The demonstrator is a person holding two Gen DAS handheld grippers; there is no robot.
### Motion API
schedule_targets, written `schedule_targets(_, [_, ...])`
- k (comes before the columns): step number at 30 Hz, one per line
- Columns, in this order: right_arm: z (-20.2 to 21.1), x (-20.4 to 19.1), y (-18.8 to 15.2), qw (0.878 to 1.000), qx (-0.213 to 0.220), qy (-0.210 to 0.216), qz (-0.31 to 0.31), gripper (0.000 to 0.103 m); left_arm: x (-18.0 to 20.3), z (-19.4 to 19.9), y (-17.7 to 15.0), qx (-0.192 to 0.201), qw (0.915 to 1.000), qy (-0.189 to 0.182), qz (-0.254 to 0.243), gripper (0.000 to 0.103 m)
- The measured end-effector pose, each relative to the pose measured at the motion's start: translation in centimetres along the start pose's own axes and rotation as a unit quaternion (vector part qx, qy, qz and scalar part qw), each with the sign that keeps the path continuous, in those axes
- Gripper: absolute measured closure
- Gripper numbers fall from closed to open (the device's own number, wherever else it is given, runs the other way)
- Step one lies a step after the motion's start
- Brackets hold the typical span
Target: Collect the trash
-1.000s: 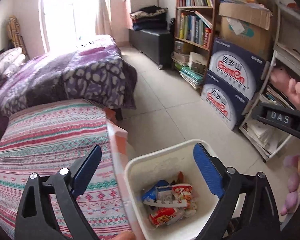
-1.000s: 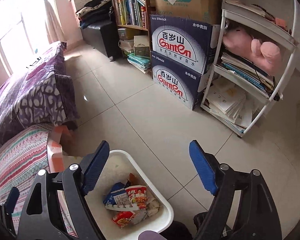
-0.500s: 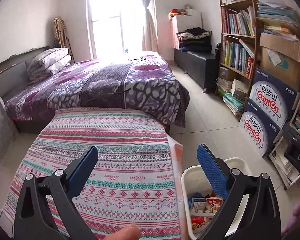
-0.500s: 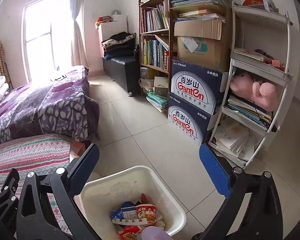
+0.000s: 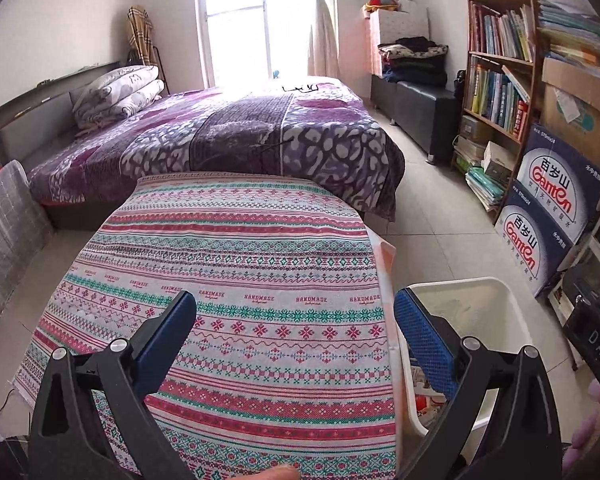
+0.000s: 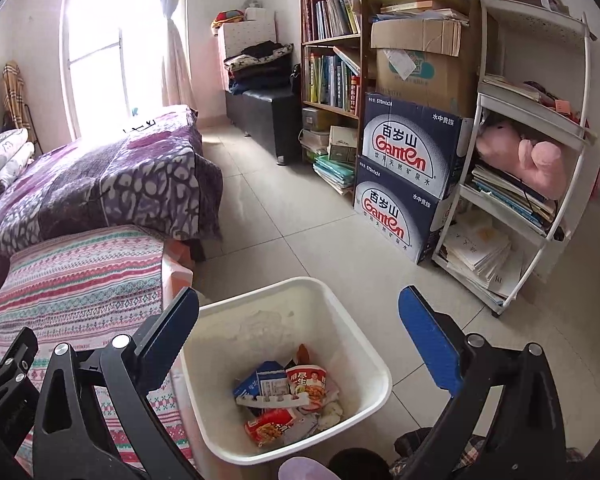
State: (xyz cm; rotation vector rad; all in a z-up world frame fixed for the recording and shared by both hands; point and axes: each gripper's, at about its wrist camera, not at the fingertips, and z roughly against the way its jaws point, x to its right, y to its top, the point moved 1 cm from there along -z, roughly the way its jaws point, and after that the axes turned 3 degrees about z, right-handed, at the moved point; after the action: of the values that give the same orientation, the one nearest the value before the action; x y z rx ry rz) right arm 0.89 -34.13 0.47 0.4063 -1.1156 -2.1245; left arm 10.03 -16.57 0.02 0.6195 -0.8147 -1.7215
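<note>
One white bin, two Ganten boxes, one pink plush toy, one bed

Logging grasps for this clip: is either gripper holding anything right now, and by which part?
Nothing is held. The left gripper and right gripper are both open and empty; the wrappers lie in the white bin.

White square bin upright on floor, touching patterned table edge; inside: crumpled snack wrappers, cup-noodle lid, blue carton.
</note>
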Motion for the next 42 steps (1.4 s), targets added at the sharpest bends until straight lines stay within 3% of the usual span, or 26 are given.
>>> schedule_targets(42, [0.0,-1.7,-1.9,0.999,-0.002,0.005,0.041,0.007,-0.1,0.4,-0.6,0.010,0.9999,0.004,-0.010,0.008])
